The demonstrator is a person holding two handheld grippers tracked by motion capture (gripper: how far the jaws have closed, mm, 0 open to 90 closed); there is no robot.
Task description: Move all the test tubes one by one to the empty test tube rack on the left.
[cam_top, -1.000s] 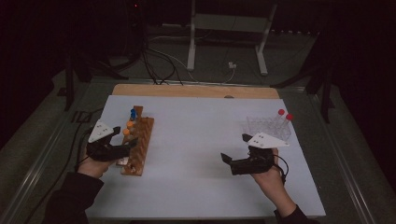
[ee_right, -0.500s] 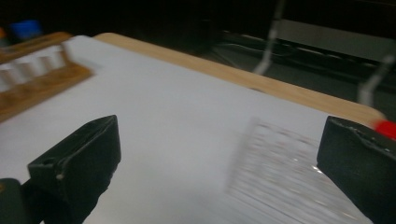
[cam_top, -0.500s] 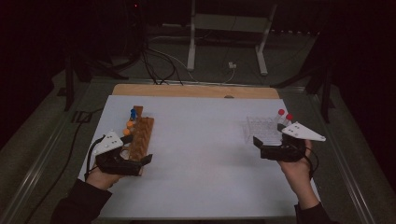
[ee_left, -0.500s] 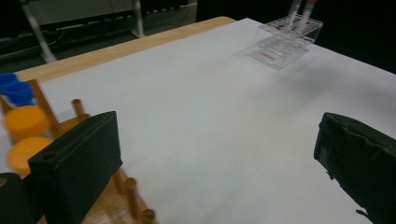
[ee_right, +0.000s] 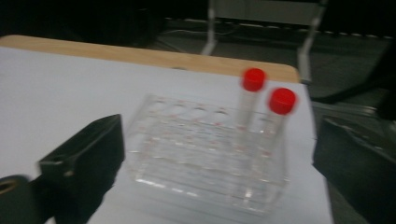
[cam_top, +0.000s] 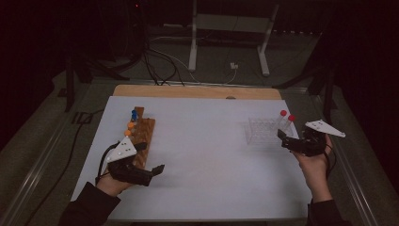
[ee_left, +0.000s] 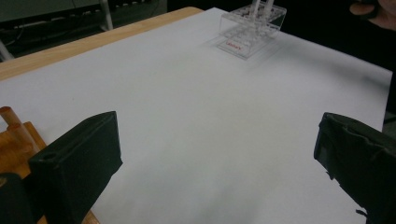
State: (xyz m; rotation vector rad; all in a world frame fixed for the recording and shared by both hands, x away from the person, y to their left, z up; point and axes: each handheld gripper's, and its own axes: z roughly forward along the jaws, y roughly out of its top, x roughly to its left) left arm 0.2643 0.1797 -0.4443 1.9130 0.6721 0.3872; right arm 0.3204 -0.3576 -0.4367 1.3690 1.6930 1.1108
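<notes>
My left gripper (cam_top: pixel 156 170) lies low over the white table near the front end of a wooden rack (cam_top: pixel 143 134), which holds orange-capped tubes (cam_top: pixel 130 125) and a blue-capped one (cam_top: pixel 134 114). Its jaws have just been opening; in the left gripper view the left gripper (ee_left: pixel 217 135) stands wide open over bare table with nothing between the jaws. My right gripper (cam_top: pixel 283 137) is open at the right end of a clear plastic rack (cam_top: pixel 263 129). In the right gripper view the right gripper (ee_right: pixel 219 126) faces that clear rack (ee_right: pixel 187 154), which holds two red-capped tubes (ee_right: pixel 253 80) (ee_right: pixel 281 101).
A white sheet (cam_top: pixel 207 155) covers the table, with a wooden strip (cam_top: pixel 197 92) along the far edge. Beyond it, on the dark floor, are cables and a stand's metal legs (cam_top: pixel 228 42). The wooden rack's corner (ee_left: pixel 16 149) sits beside my left jaw.
The left hand has drawn back toward the near edge, past the wooden rack's front end. The right hand has swung right and away, up to the clear rack's right end.
</notes>
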